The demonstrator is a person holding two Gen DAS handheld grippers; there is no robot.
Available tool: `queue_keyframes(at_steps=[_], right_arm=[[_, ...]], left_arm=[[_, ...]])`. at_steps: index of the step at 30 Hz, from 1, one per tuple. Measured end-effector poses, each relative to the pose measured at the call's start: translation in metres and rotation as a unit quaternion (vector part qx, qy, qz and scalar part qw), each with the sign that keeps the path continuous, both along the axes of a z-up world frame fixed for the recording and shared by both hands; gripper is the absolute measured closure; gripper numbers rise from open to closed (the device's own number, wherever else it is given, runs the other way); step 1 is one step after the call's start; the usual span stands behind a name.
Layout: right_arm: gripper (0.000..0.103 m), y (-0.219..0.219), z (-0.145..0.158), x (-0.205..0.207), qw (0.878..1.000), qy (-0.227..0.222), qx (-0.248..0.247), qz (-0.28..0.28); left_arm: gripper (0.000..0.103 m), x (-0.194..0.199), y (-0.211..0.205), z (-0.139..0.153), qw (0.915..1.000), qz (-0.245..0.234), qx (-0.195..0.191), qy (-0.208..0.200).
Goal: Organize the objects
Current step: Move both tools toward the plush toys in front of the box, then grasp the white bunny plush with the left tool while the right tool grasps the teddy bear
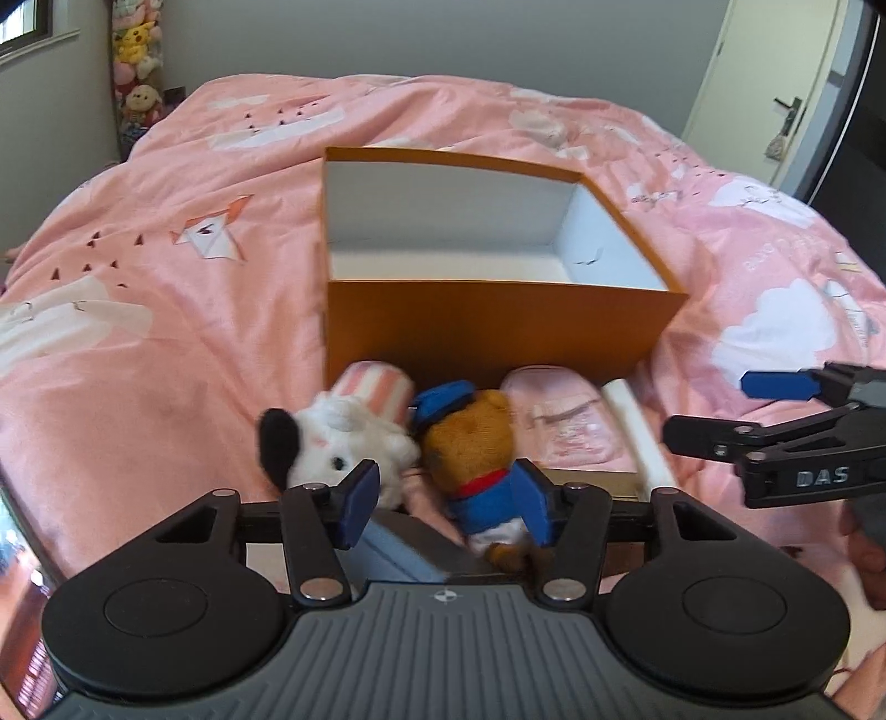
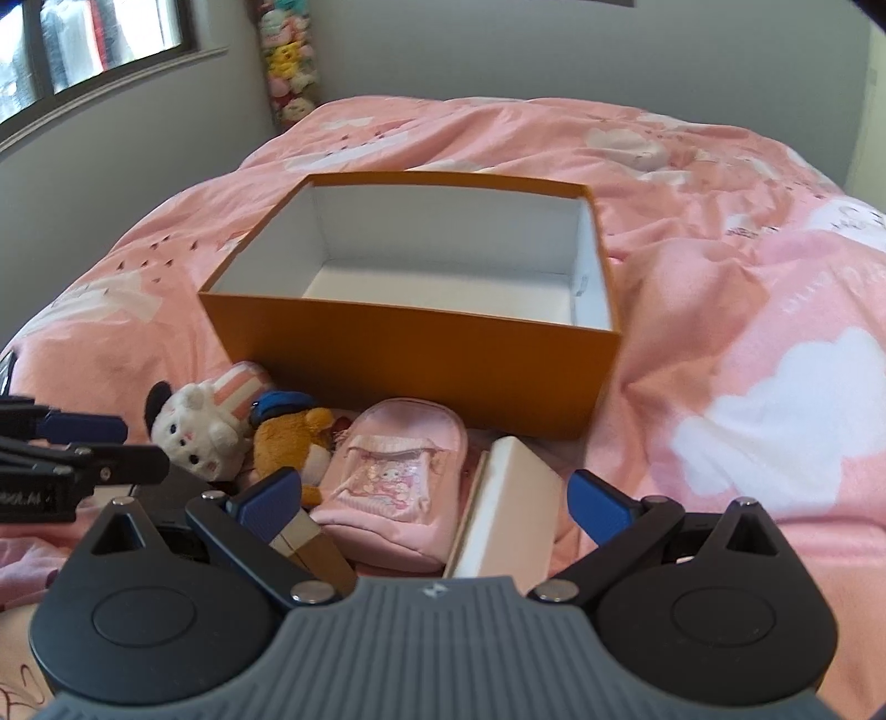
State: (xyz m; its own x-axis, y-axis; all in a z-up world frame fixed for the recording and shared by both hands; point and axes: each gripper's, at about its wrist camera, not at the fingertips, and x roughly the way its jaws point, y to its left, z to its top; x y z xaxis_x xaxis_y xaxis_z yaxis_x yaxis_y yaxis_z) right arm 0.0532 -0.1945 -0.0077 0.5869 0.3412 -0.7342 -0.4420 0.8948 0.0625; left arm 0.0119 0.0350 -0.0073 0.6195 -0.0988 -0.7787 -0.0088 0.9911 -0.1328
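Observation:
An open orange box (image 1: pixel 498 327) (image 2: pixel 410 354) with a white, empty inside stands on the pink bed. In front of it lie a white plush with a black ear (image 1: pixel 338 443) (image 2: pixel 194 426), a brown bear plush in blue (image 1: pixel 476 443) (image 2: pixel 288 437), a pink pouch (image 1: pixel 565 421) (image 2: pixel 393 487) and a white box (image 1: pixel 637 437) (image 2: pixel 509 509). My left gripper (image 1: pixel 448 504) is open, its pads either side of the bear's lower body. My right gripper (image 2: pixel 437 504) is open above the pouch and white box.
The pink patterned duvet (image 1: pixel 166 310) (image 2: pixel 747 343) covers the bed. A grey-blue box (image 1: pixel 404 548) and a tan box (image 2: pixel 310 543) lie under the grippers. Plush toys (image 1: pixel 135 66) hang in the far corner. A door (image 1: pixel 775 94) is at right, a window (image 2: pixel 83 50) at left.

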Motion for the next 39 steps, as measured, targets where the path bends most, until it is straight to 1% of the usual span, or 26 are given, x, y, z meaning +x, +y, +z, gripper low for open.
queue_keyframes(at_steps=[1, 2, 5, 6, 8, 10, 13, 15, 17, 19, 20, 22, 24, 26, 30, 32, 37, 39], right_arm=[[0.004, 0.003, 0.0, 0.003, 1.0, 0.002, -0.003, 0.011], [0.01, 0.007, 0.0, 0.005, 1.0, 0.006, -0.004, 0.024], [0.021, 0.02, -0.001, 0.018, 0.998, 0.029, -0.003, 0.059], [0.023, 0.026, -0.002, 0.022, 0.997, 0.039, 0.0, 0.072], [0.03, 0.038, -0.007, 0.031, 0.994, 0.055, 0.001, 0.097], [0.035, 0.051, -0.011, 0.04, 0.99, 0.069, -0.001, 0.121], [0.037, 0.069, -0.018, 0.051, 0.986, 0.081, -0.01, 0.148], [0.039, 0.081, -0.025, 0.058, 0.981, 0.092, -0.018, 0.168], [0.043, 0.092, -0.032, 0.064, 0.977, 0.103, -0.027, 0.185], [0.043, 0.1, -0.038, 0.069, 0.973, 0.109, -0.039, 0.2], [0.043, 0.104, -0.039, 0.071, 0.971, 0.11, -0.043, 0.206], [0.043, 0.11, -0.044, 0.075, 0.968, 0.114, -0.055, 0.215], [0.043, 0.112, -0.049, 0.078, 0.965, 0.119, -0.057, 0.227], [0.043, 0.113, -0.053, 0.082, 0.962, 0.123, -0.06, 0.235], [0.043, 0.116, -0.061, 0.084, 0.956, 0.125, -0.067, 0.256], [0.043, 0.116, -0.063, 0.086, 0.955, 0.125, -0.066, 0.262], [0.042, 0.116, -0.068, 0.094, 0.953, 0.13, -0.054, 0.267], [0.042, 0.117, -0.07, 0.095, 0.952, 0.126, -0.051, 0.273]], left_arm=[[0.038, 0.002, 0.003, -0.001, 1.0, 0.001, 0.004, 0.004], [0.038, 0.005, 0.006, -0.001, 0.9999, 0.001, 0.008, 0.007], [0.038, 0.015, 0.011, -0.006, 0.9993, 0.002, 0.033, 0.018], [0.038, 0.019, 0.012, -0.008, 0.9988, -0.002, 0.044, 0.02], [0.036, 0.026, 0.012, -0.014, 0.9973, -0.02, 0.066, 0.027], [0.032, 0.032, 0.011, -0.02, 0.9951, -0.038, 0.085, 0.035], [0.029, 0.039, 0.01, -0.029, 0.9907, -0.057, 0.115, 0.045], [0.022, 0.042, 0.009, -0.034, 0.9873, -0.074, 0.132, 0.048], [0.022, 0.047, 0.008, -0.04, 0.9837, -0.09, 0.147, 0.053], [0.02, 0.052, 0.008, -0.046, 0.9818, -0.093, 0.154, 0.061], [0.017, 0.054, 0.009, -0.049, 0.982, -0.09, 0.154, 0.063], [0.015, 0.057, 0.01, -0.052, 0.9825, -0.088, 0.15, 0.066], [0.011, 0.059, 0.008, -0.054, 0.9816, -0.087, 0.156, 0.068], [0.01, 0.062, 0.003, -0.06, 0.978, -0.092, 0.172, 0.074], [0.009, 0.067, -0.007, -0.076, 0.9659, -0.098, 0.222, 0.091], [0.009, 0.07, -0.007, -0.078, 0.9672, -0.089, 0.22, 0.09], [0.011, 0.071, 0.007, -0.074, 0.9773, -0.059, 0.184, 0.086], [0.013, 0.068, 0.011, -0.073, 0.9798, -0.051, 0.175, 0.083]])
